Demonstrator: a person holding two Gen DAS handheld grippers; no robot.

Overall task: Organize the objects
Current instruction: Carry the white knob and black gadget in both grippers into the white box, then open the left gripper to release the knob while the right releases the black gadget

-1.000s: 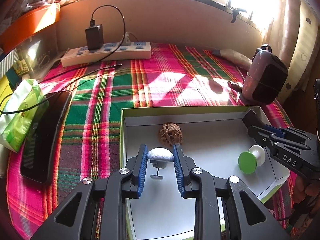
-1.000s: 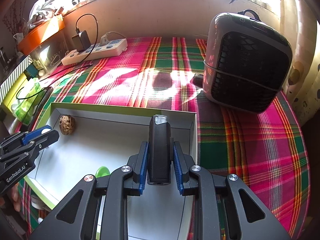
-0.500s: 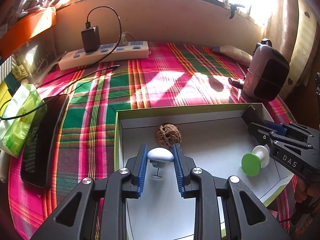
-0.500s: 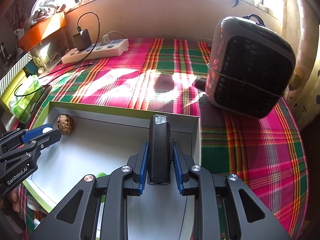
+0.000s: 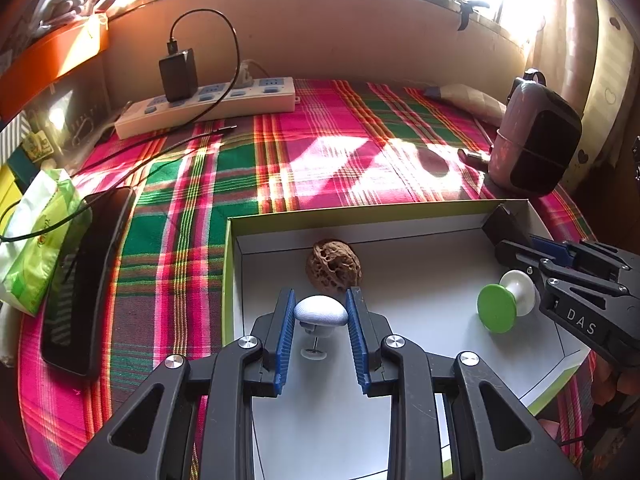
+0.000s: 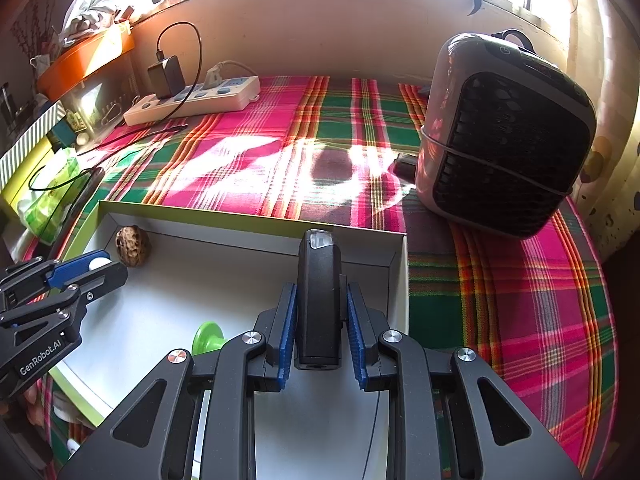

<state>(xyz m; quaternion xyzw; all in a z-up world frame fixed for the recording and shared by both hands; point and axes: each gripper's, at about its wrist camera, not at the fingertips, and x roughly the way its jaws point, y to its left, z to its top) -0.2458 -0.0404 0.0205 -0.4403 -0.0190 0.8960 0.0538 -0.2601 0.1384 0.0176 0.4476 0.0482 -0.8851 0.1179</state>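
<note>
Placing step: the left gripper (image 5: 320, 314) fingers clamp a white pushpin (image 5: 321, 311), the right gripper (image 6: 319, 312) fingers a black lighter-like device (image 6: 319, 300), both over the white box (image 6: 394, 272) floor. Just beyond the left fingers lies a walnut (image 5: 334, 265); next, I judge, lower and release each clear of it.

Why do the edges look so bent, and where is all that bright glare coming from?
In the left wrist view the fisheye lens bows the green-rimmed white cardboard box and the wall; the window at top right is blown out white. In the right wrist view sunlight falls in patches across the pink and green plaid cloth, with a round shadow among them; the corners go dark.
</note>
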